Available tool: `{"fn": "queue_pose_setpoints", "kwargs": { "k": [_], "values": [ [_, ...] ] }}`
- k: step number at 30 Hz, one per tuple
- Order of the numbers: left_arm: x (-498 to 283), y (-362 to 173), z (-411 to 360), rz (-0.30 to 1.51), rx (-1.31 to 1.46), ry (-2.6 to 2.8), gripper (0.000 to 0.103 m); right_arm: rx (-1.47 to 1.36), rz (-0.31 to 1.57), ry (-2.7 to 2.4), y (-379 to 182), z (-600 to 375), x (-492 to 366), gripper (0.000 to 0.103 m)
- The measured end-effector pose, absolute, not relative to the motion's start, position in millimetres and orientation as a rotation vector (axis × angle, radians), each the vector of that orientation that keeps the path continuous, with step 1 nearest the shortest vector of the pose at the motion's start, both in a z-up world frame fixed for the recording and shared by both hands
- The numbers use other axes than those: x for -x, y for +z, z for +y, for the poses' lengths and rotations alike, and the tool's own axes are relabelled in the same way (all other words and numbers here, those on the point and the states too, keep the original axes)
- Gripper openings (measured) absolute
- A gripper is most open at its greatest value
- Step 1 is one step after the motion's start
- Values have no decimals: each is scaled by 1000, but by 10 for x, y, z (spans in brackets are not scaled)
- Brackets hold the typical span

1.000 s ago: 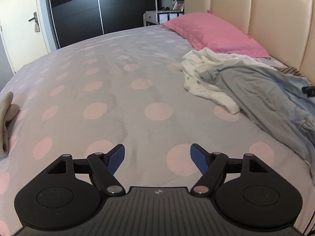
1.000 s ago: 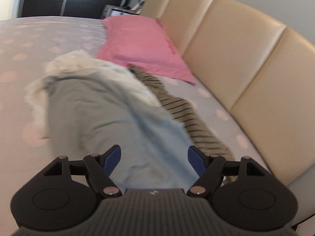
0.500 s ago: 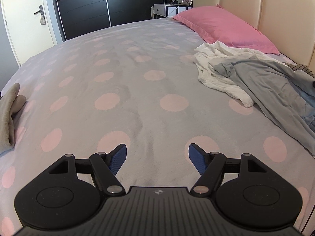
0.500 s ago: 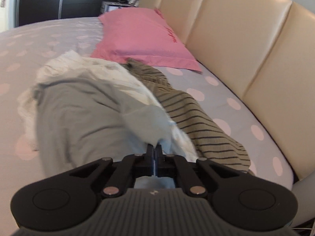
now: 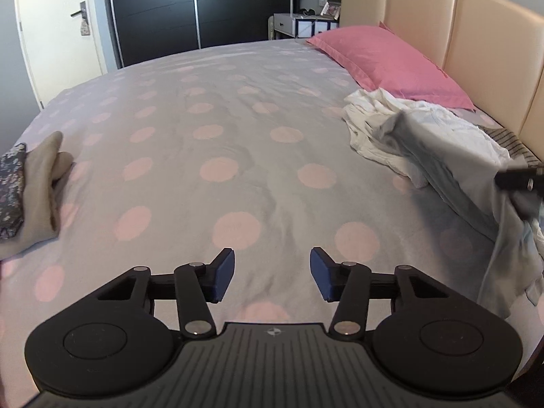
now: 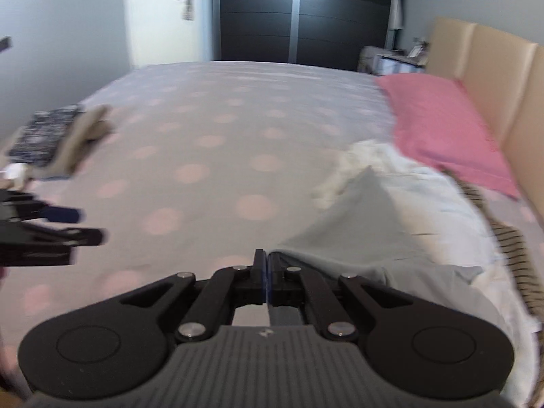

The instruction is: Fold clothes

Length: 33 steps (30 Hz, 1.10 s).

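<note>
A grey garment lies stretched from a heap of clothes by the headboard; my right gripper is shut on its near edge and holds it taut above the bed. In the left wrist view the same grey garment hangs from the right gripper at the right edge. Under it lie a white garment and a striped one. My left gripper is open and empty, low over the dotted bedsheet; it also shows in the right wrist view at the left.
A pink pillow lies against the beige headboard. Folded beige and dark floral clothes sit at the bed's left edge. A black wardrobe, a door and a nightstand stand beyond the bed.
My right gripper shut on the grey garment, then lifted it and swung left, pulling it off the heap. My left gripper rose a little and stayed open.
</note>
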<state>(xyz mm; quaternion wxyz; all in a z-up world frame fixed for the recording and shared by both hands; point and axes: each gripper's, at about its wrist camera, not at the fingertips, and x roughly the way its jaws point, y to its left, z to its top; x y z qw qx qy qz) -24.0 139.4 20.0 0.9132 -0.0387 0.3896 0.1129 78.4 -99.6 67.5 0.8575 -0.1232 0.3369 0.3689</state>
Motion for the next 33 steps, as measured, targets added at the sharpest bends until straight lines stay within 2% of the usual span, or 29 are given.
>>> {"fn": "queue_pose_setpoints", "kwargs": {
  "k": [6, 13, 16, 19, 23, 27, 29, 33],
  "values": [
    [631, 341, 1642, 794, 63, 287, 48, 219, 783, 1084, 637, -382, 162, 1],
    [900, 273, 1793, 823, 57, 272, 48, 328, 916, 1184, 151, -12, 822, 2],
    [957, 176, 1778, 833, 61, 238, 48, 331, 946, 1149, 84, -71, 794, 6],
    [952, 63, 1688, 844, 53, 187, 48, 335, 943, 1111, 162, -226, 686, 17],
    [887, -74, 1519, 855, 48, 116, 48, 392, 929, 968, 184, -480, 373, 20],
    [809, -220, 1315, 871, 46, 44, 48, 399, 978, 760, -34, -668, -125, 21],
    [752, -281, 1217, 876, 56, 11, 48, 369, 1008, 686, -163, -741, -320, 36],
    [647, -423, 1027, 901, 72, -36, 48, 303, 1071, 640, -371, -824, -465, 39]
  ]
}}
